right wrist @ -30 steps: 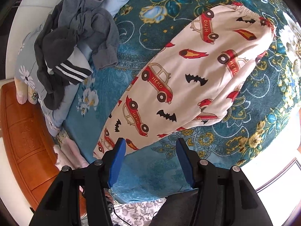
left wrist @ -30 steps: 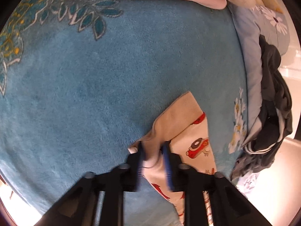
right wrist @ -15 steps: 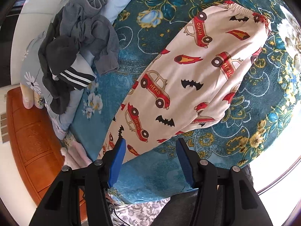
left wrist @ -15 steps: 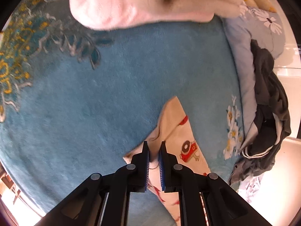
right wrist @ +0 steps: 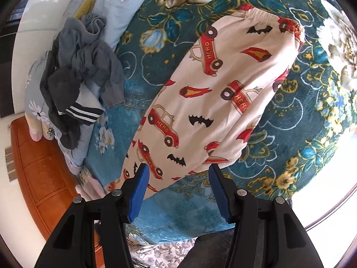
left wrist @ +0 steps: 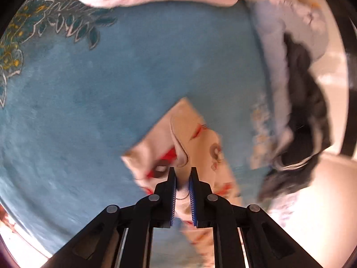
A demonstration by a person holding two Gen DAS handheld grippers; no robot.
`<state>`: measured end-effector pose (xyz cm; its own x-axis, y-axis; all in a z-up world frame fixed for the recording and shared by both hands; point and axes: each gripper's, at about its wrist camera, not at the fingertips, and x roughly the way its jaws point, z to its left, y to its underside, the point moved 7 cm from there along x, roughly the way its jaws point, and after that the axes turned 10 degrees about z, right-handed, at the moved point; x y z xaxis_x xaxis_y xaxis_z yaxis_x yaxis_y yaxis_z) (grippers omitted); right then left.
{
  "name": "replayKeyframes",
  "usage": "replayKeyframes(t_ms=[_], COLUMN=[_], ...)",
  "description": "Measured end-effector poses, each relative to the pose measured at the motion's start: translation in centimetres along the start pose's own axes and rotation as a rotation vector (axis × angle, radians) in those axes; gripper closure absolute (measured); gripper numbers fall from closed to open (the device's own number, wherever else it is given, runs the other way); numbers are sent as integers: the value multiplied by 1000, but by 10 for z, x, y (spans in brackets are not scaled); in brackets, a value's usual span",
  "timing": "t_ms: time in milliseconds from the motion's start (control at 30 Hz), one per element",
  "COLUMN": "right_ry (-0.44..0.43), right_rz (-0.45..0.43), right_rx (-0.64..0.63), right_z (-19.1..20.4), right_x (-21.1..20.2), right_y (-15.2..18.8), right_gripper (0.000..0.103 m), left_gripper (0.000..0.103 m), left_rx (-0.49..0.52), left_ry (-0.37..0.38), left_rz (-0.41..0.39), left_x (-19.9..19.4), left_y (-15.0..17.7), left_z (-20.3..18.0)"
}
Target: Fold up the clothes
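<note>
The pants (right wrist: 214,102) are spread lengthwise on the blanket (right wrist: 301,116), waistband at the far end, cuffs at the near end. Left of the pants a grey heap (right wrist: 78,76) is seen on a pillow (right wrist: 93,4). One cuff (left wrist: 180,156) is pinched between the jaws of the left gripper (left wrist: 182,179). The right gripper (right wrist: 177,175) is held spread and empty above the near edge of the pants. The fabric is judged light, soft and limp; hems and waistband corners are judged the best holds.
</note>
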<state>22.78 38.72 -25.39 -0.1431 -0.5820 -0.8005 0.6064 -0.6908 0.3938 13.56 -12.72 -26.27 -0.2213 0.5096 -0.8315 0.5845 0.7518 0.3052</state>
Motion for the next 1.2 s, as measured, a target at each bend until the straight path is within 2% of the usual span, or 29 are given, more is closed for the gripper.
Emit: replayKeyframes(t_ms=[100, 167, 300, 433, 500, 567, 767, 833, 900, 967, 1000, 1067, 1133, 1200], right_ry=[25, 43, 50, 67, 73, 73, 76, 77, 74, 68, 65, 61, 59, 54], right_rz=[8, 17, 27, 38, 42, 43, 46, 44, 41, 38, 37, 38, 35, 26], right_rx=[-19, -27, -39, -70, -79, -77, -54, -40, -28, -16, -11, -5, -7, -12], right_z=[5, 7, 17, 29, 33, 34, 30, 26, 24, 22, 21, 20, 21, 22], right_x=[6, 10, 17, 24, 27, 29, 35, 35, 35, 35, 35, 36, 35, 33], right_y=[5, 8, 15, 23, 26, 29, 39, 41, 42, 43, 43, 44, 43, 42], right_gripper=[46, 46, 46, 46, 46, 46, 46, 46, 46, 46, 46, 46, 46, 46], left_gripper=[90, 86, 81, 78, 74, 64, 60, 62, 73, 90, 93, 94, 95, 95], left_rx=[57, 92, 180, 277, 274, 260, 210, 186, 203, 246, 263, 271, 193, 187], left_ry=[-123, -207, -304, -433, -421, -394, -300, -247, -232, -233, -238, -243, -222, -282], left_rz=[-6, -4, -21, -78, -77, -68, -41, -30, -16, 0, -9, -60, -120, -115], left_x=[9, 12, 13, 8, 8, 9, 11, 10, 11, 13, 11, -1, -16, -14], left_y=[-2, -4, -7, -10, -13, -17, -30, -33, -33, -31, -31, -35, -49, -58], left_z=[5, 7, 2, -8, -5, 0, 13, 16, 15, 9, 5, -3, 3, 9])
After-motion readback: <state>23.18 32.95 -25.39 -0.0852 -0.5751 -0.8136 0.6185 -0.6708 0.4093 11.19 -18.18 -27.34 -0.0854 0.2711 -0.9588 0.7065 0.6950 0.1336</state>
